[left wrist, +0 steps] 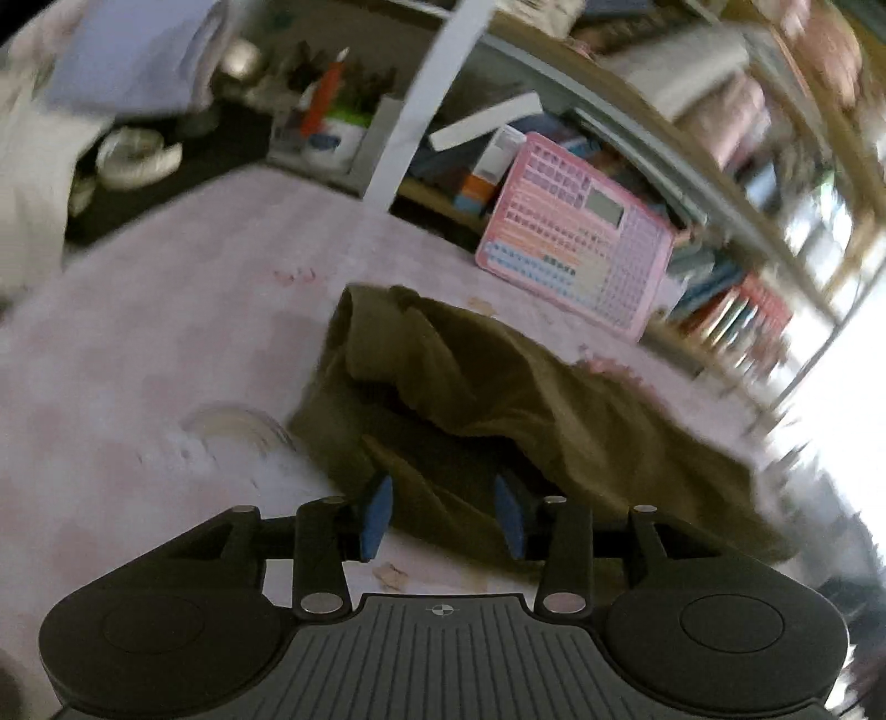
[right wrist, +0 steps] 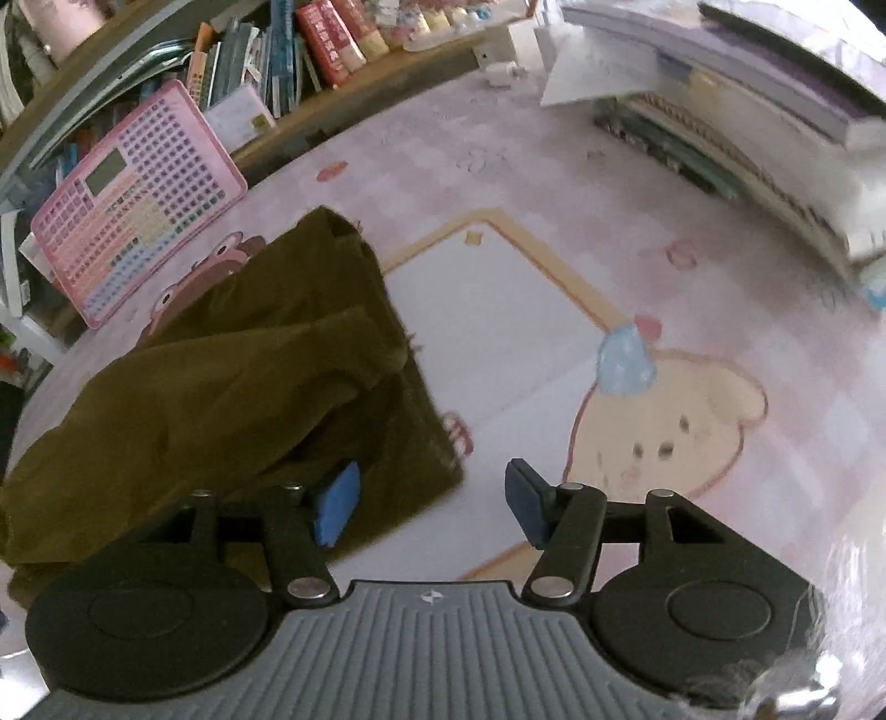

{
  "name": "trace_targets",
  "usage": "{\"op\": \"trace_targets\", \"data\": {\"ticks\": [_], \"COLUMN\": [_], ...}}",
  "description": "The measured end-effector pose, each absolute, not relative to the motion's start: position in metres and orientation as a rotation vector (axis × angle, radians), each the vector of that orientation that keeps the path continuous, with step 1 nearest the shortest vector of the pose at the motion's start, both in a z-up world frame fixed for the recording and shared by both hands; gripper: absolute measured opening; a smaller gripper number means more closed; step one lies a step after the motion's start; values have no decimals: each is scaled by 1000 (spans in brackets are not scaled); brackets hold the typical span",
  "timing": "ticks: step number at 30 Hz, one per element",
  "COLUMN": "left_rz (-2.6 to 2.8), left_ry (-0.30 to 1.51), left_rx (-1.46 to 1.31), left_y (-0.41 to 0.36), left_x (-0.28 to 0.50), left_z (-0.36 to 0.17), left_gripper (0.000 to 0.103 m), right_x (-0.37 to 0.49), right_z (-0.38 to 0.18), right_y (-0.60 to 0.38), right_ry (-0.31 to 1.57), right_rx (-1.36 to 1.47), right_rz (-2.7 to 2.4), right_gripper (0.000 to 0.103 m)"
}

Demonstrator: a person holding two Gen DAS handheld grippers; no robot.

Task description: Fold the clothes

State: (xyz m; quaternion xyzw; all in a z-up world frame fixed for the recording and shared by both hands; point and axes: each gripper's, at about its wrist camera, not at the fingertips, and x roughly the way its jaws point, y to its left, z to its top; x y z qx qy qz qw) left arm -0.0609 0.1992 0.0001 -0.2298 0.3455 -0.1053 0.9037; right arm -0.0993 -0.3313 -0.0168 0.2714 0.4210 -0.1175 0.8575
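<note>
While your two grippers hover low over the pink cartoon-print mat [right wrist: 637, 232], the olive-green garment [right wrist: 232, 376] lies crumpled on the mat's side nearest the shelf of books [right wrist: 310, 44]. In the right wrist view its long axis runs diagonally, from a narrow end pointing up toward the pink keyboard toy [right wrist: 138, 194] down to a broad bulk at the lower left. A loose fold is draped across its middle, so it lies neither flat nor squared.

The keyboard toy leans against the shelf at the mat's far edge, just beyond the garment's narrow end. A stack of books and papers [right wrist: 736, 111] sits at the mat's far right corner.

Your left gripper [left wrist: 446, 515] has its blue pads spread partway; olive cloth lies under and between them, but the pads do not press on it. Your right gripper [right wrist: 437, 498] stands wider, its left pad [right wrist: 338, 504] over the garment's lower corner and its right pad over bare mat. Neither one holds anything.
</note>
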Motion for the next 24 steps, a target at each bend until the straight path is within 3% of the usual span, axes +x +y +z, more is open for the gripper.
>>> {"op": "trace_targets", "data": {"ticks": [7, 10, 24], "left_rz": [-266, -293, -271], "left_ry": [709, 748, 746], "left_rx": [-578, -617, -1038], "left_y": [187, 181, 195], "left_x": [-60, -59, -34], "left_z": [1, -4, -28], "left_gripper": [50, 59, 59], "right_x": [-100, -99, -89], "right_z": [-1, 2, 0], "right_y": [-295, -281, -290], "right_ry": [891, 902, 845], "right_rx": [549, 529, 746], "right_rz": [-175, -144, -106], "right_gripper": [61, 63, 61]}}
